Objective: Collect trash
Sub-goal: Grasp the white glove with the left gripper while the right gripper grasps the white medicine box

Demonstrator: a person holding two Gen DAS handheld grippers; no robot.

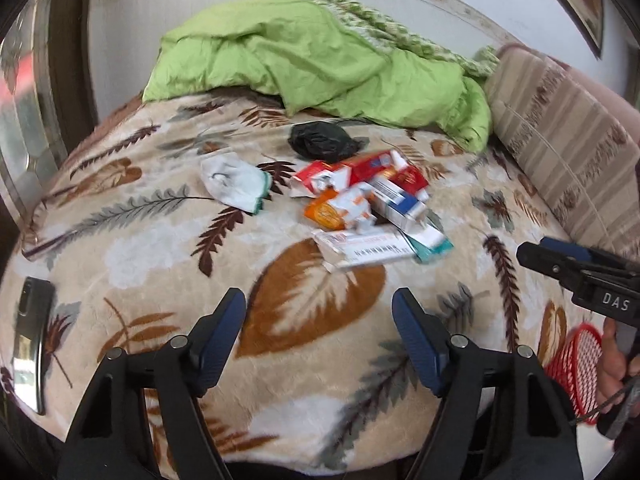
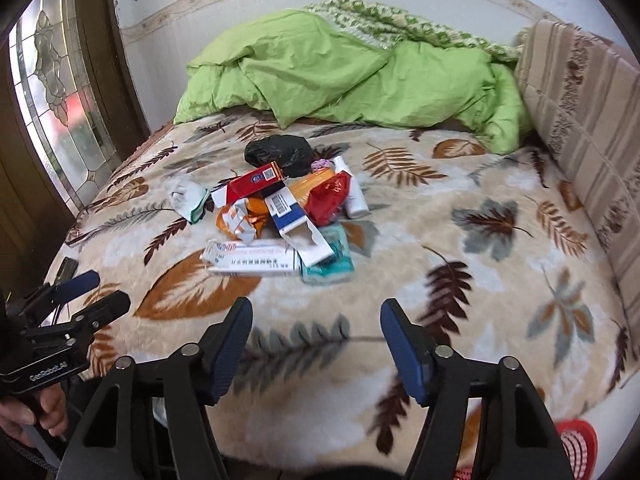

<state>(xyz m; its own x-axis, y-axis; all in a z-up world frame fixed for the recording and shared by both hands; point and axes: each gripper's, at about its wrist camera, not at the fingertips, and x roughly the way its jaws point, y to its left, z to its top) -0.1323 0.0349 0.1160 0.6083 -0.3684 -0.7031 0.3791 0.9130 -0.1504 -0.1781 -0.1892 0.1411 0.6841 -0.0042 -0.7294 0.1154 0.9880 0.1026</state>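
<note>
Your left tongs point(image 1: 319, 312) stand open with nothing between the blue pads, hanging over the leaf-patterned blanket point(image 1: 160, 240) on the bed. Your right tongs point(image 2: 316, 322) are open too and just as empty.

The trash lies ahead of both, well beyond the fingertips, in one loose heap near the middle of the bed. From the left view, the white carton with a barcode point(image 1: 368, 248) is the piece closest to your tongs, slightly right of their centre line. Behind it sit an orange packet point(image 1: 326, 213), a blue-and-white box point(image 1: 400, 204) and a red box point(image 1: 344, 172), with a crumpled black bag point(image 1: 320, 142) at the far end. A white crumpled wrapper with a green edge point(image 1: 236, 184) lies apart, to the left of the heap.

From the right view, the same heap sits ahead and a little left of your tongs, and a white bottle point(image 2: 354, 196) shows on its right side.

The pile is motion-blurred, so the print on the cartons cannot be read. A teal pack point(image 2: 332, 260) is half buried under the boxes. A red mesh basket point(image 1: 576, 372) is cut off at the frame edge, partly behind your hand point(image 1: 616, 360). A dark phone-like object point(image 1: 32, 332) lies at the blanket's left edge.
</note>
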